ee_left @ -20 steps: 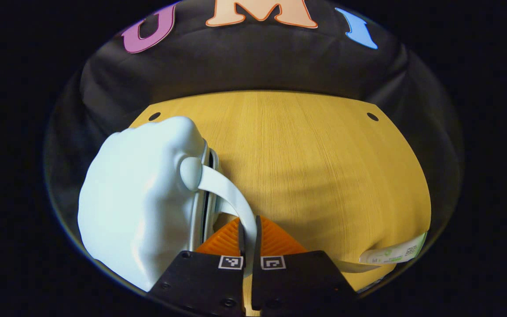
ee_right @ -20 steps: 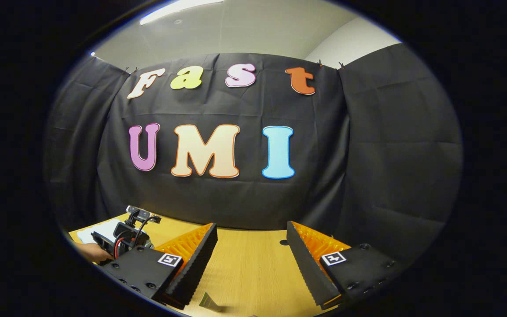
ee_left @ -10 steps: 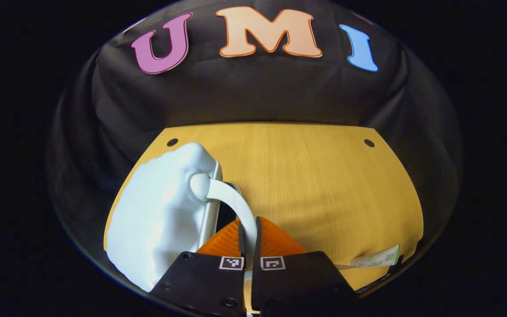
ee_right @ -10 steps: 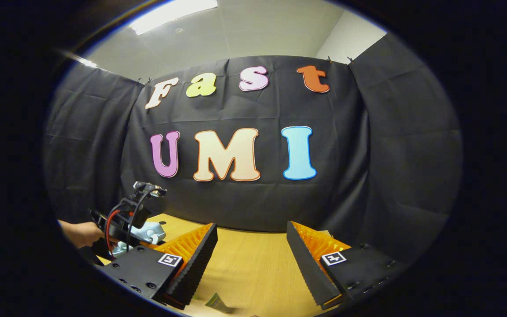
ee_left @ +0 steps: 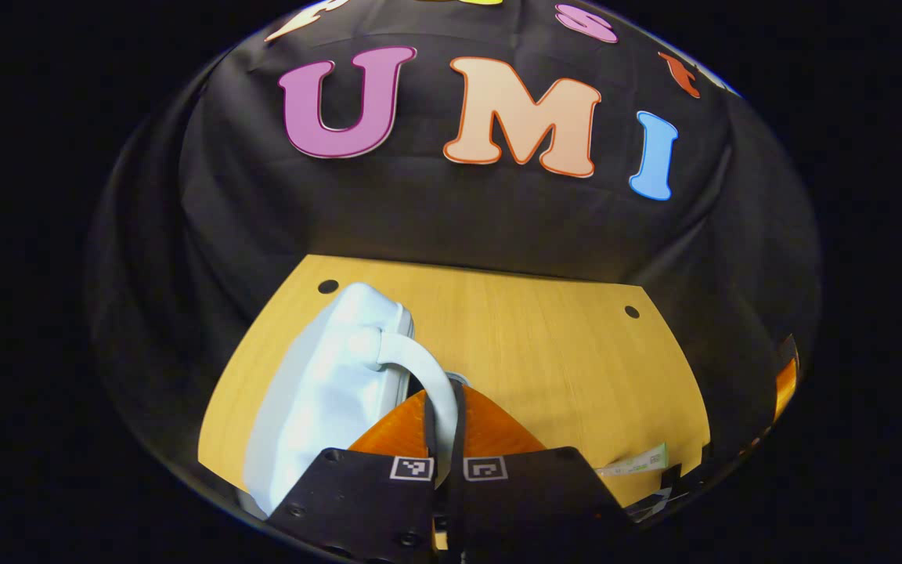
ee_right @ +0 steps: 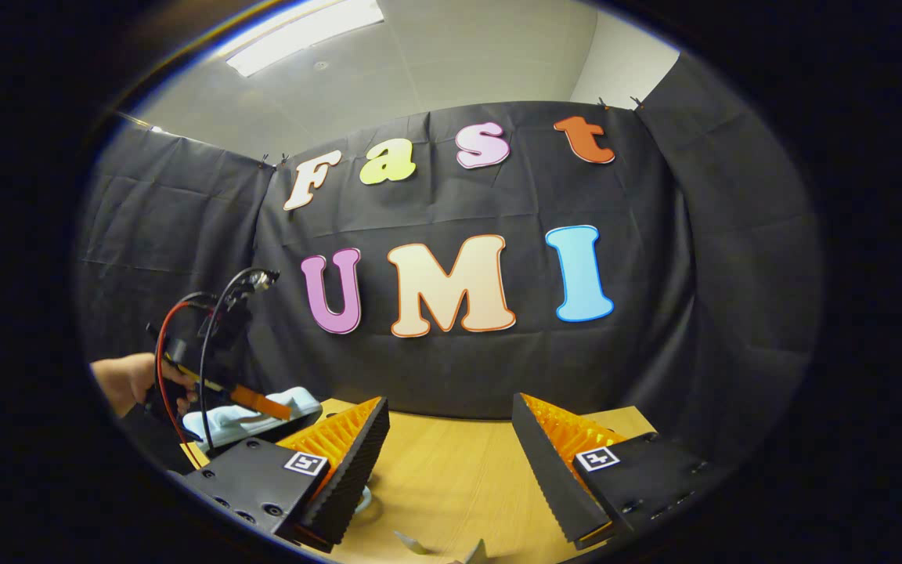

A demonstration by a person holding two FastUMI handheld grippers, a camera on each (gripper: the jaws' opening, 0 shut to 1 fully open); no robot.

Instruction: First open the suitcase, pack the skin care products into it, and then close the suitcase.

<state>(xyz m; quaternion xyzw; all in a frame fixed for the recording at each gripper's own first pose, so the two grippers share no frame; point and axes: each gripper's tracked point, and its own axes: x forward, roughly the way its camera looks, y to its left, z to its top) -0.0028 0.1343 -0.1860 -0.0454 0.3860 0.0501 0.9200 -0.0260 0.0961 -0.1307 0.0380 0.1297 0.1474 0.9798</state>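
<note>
A pale blue hard-shell suitcase (ee_left: 326,392) stands at the table's left side in the left gripper view, its shell tilted up. My left gripper (ee_left: 443,411) is shut on the suitcase's curved handle (ee_left: 416,364). A white and green skin care tube (ee_left: 635,462) lies at the table's near right edge. In the right gripper view my right gripper (ee_right: 451,458) hangs open above the table with nothing between its fingers. Farther off at the left, a hand (ee_right: 134,384) holds the left gripper (ee_right: 259,403) against the raised suitcase shell (ee_right: 298,398).
The wooden table (ee_left: 561,352) has a small round hole near each far corner and ends at the black cloth wall. Pale pieces (ee_right: 412,542) lie on the table (ee_right: 451,478) just below my right gripper. Cables (ee_right: 204,345) loop above the left gripper.
My left gripper has risen and tilted up with the handle, swinging the suitcase shell upward. The right gripper has tilted up a little and stays open.
</note>
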